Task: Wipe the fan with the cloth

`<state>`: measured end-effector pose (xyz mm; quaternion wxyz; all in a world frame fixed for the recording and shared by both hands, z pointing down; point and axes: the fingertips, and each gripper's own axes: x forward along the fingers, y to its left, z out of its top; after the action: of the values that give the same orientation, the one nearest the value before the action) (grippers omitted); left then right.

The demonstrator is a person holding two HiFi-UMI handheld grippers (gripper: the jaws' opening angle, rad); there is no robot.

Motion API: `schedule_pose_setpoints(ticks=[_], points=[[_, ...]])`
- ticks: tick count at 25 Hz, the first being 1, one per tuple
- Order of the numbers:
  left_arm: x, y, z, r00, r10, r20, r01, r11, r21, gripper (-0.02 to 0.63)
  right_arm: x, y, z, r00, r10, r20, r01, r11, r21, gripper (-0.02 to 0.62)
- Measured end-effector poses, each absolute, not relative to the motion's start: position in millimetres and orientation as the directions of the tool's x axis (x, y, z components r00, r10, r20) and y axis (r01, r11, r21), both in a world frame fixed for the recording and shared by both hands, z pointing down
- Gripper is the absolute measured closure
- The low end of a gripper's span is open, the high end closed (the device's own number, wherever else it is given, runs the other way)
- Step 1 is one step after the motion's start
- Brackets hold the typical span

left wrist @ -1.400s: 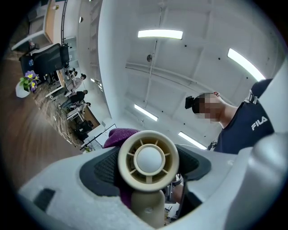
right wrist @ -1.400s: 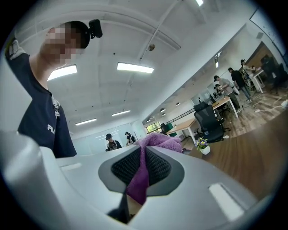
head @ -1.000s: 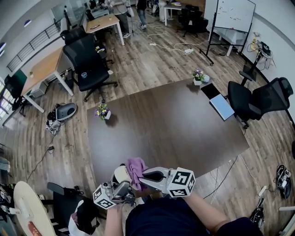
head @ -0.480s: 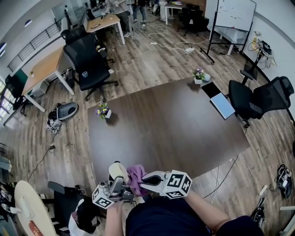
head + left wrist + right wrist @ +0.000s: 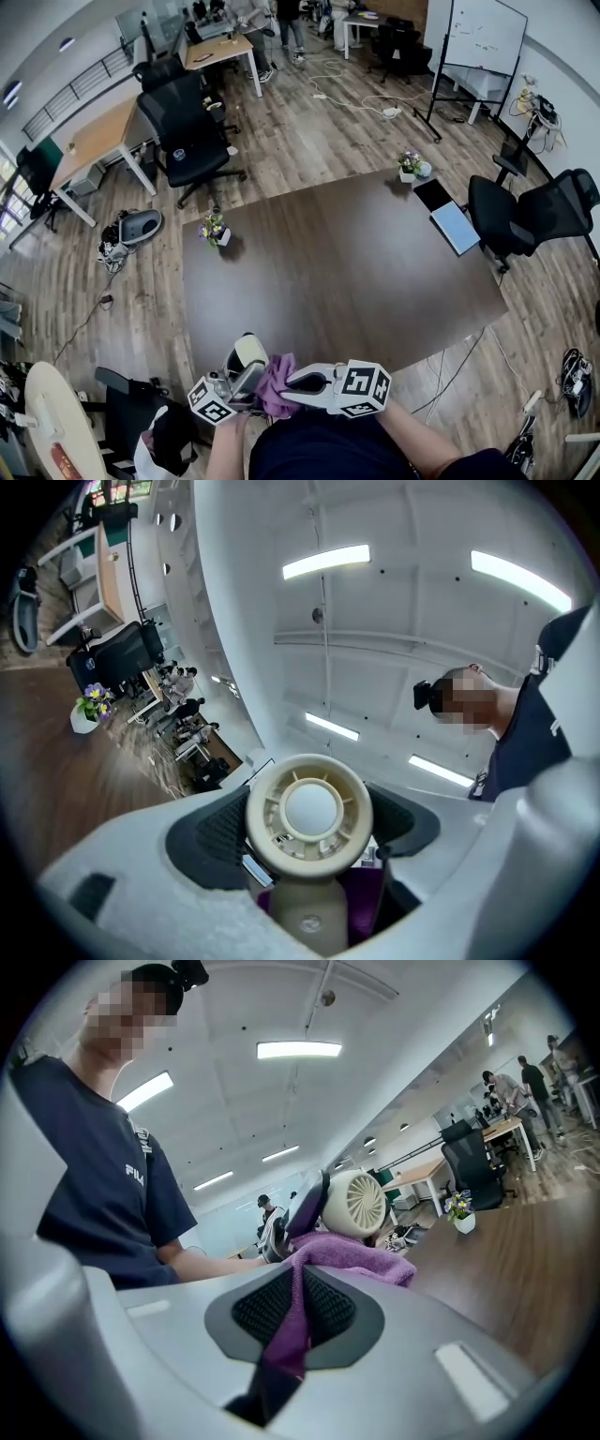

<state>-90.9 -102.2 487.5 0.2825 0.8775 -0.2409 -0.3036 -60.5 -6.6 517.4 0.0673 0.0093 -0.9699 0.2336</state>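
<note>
A small cream hand fan [image 5: 248, 353] stands upright just off the near edge of the table, with my left gripper [image 5: 241, 380] shut on its handle. In the left gripper view the round fan head [image 5: 309, 813] fills the gap between the dark pads [image 5: 217, 832], and purple cloth [image 5: 367, 900] shows behind the handle. My right gripper [image 5: 292, 382] is shut on a purple cloth [image 5: 277, 384] that presses against the fan's right side. In the right gripper view the cloth [image 5: 349, 1252] runs out from between the pads [image 5: 258, 1309] and bunches below the fan [image 5: 358, 1202].
A large dark brown table [image 5: 337, 272] stretches ahead. It carries a flower pot [image 5: 214, 229] at its left edge, another [image 5: 409, 162] at the far right corner, and a laptop [image 5: 454, 226]. Black office chairs [image 5: 530, 211] stand around it. The person's torso [image 5: 319, 450] is right behind the grippers.
The right gripper and cloth have slid down, from the fan's head to its lower right side. The left gripper and fan have barely shifted.
</note>
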Motion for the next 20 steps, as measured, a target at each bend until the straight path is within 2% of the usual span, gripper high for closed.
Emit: schedule_pose_setpoints(ticks=[10,16,20], points=[[-67.6,-85.0,495.1,0.794,-0.523,-0.310,-0.264,-0.755,0.600,0.230,-36.0,-27.5,501.7,-0.992,-0.060,0.113,-0.107,0.878,-0.467,0.552],[-54.8,-66.8,513.1,0.860,-0.480,-0.173,-0.338,-0.789,0.513,0.230,-25.3,-33.4,504.9,-0.986,-0.097,0.138,-0.151,0.868,-0.472,0.552],[-51.2,-60.6,513.4,0.875,-0.455,-0.168,-0.320,-0.802,0.504,0.230,-21.6,-39.4,502.1,-0.981,-0.135,0.137,-0.184,0.866,-0.465,0.552]])
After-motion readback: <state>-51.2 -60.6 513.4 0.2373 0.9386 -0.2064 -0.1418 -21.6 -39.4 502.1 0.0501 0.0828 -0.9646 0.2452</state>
